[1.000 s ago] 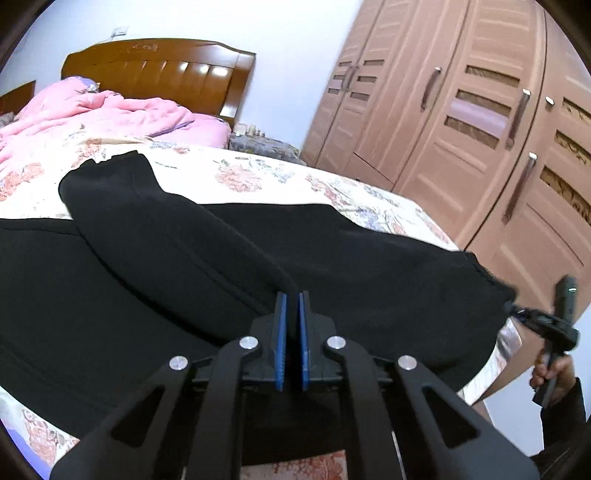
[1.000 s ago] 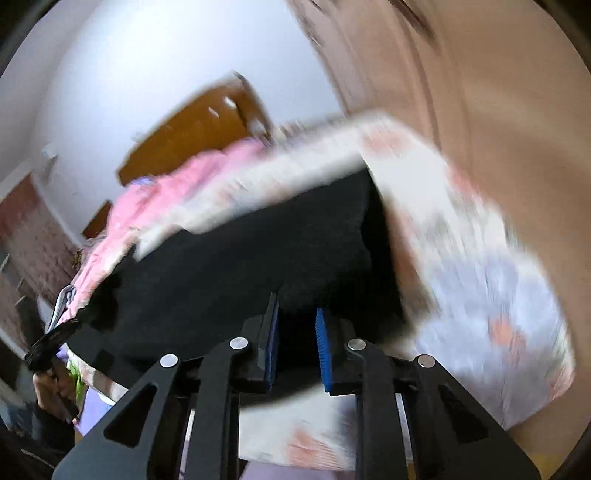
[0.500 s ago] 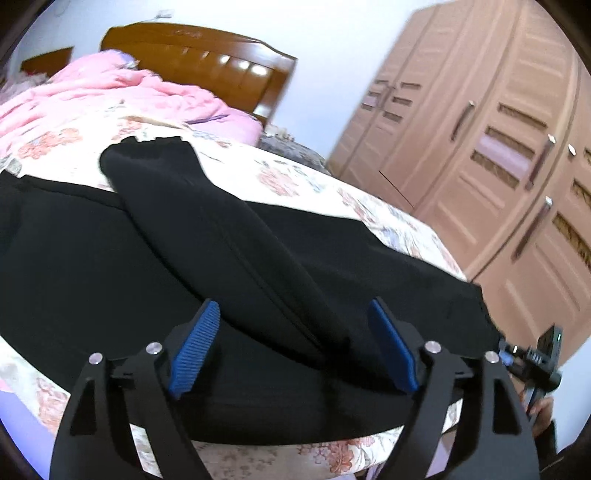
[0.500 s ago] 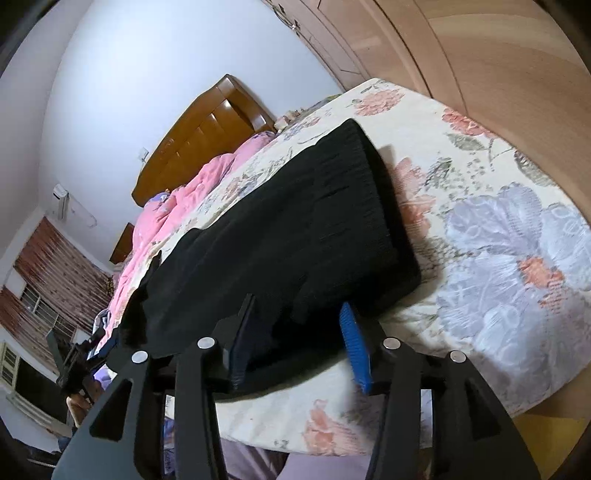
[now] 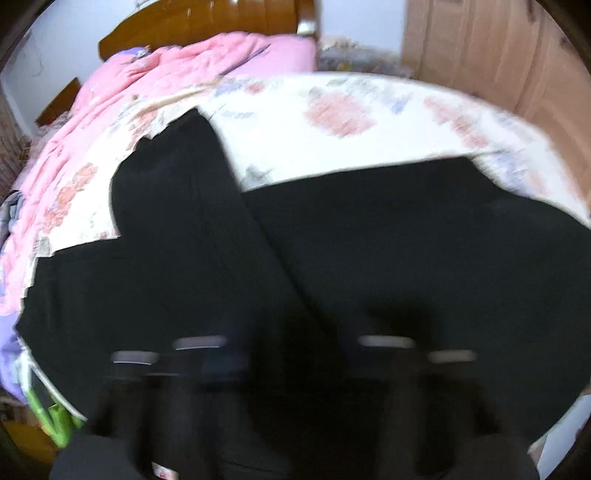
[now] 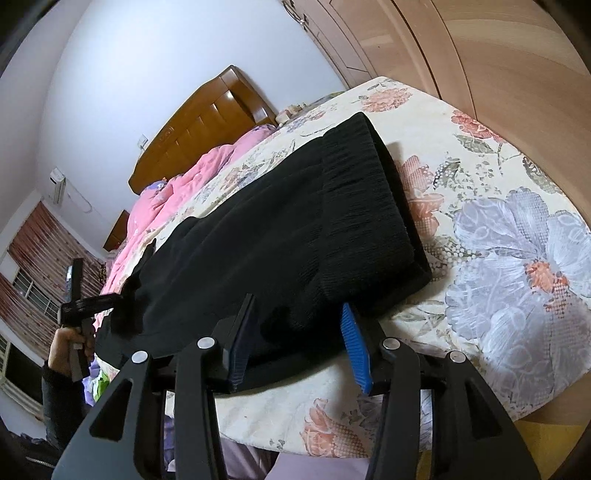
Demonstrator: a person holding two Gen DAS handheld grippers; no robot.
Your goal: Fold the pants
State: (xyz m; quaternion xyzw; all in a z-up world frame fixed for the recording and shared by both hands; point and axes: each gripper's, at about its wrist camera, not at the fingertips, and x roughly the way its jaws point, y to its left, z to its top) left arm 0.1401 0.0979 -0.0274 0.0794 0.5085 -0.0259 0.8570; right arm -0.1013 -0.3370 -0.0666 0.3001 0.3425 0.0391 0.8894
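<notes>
Black pants (image 5: 332, 258) lie flat on the floral bedsheet (image 5: 332, 110), one leg folded diagonally across the rest toward the pillows. In the right wrist view the ribbed waistband (image 6: 362, 206) lies near the bed's foot corner. My right gripper (image 6: 299, 343) is open with its blue pads either side of the pants' near edge, holding nothing. My left gripper (image 5: 291, 354) is a motion-blurred shape over the pants, fingers spread wide; it also shows from the side in the right wrist view (image 6: 92, 302) at the pants' far end.
A pink quilt (image 5: 129, 92) and wooden headboard (image 5: 207, 22) are at the head of the bed. Wooden wardrobe doors (image 6: 480, 55) stand close beside the bed. A green object (image 5: 51, 417) lies below the bed's near edge.
Both grippers opened and let go of the pants, which now lie flat. The left gripper swung leftward fast, blurring its view. The right gripper widened further.
</notes>
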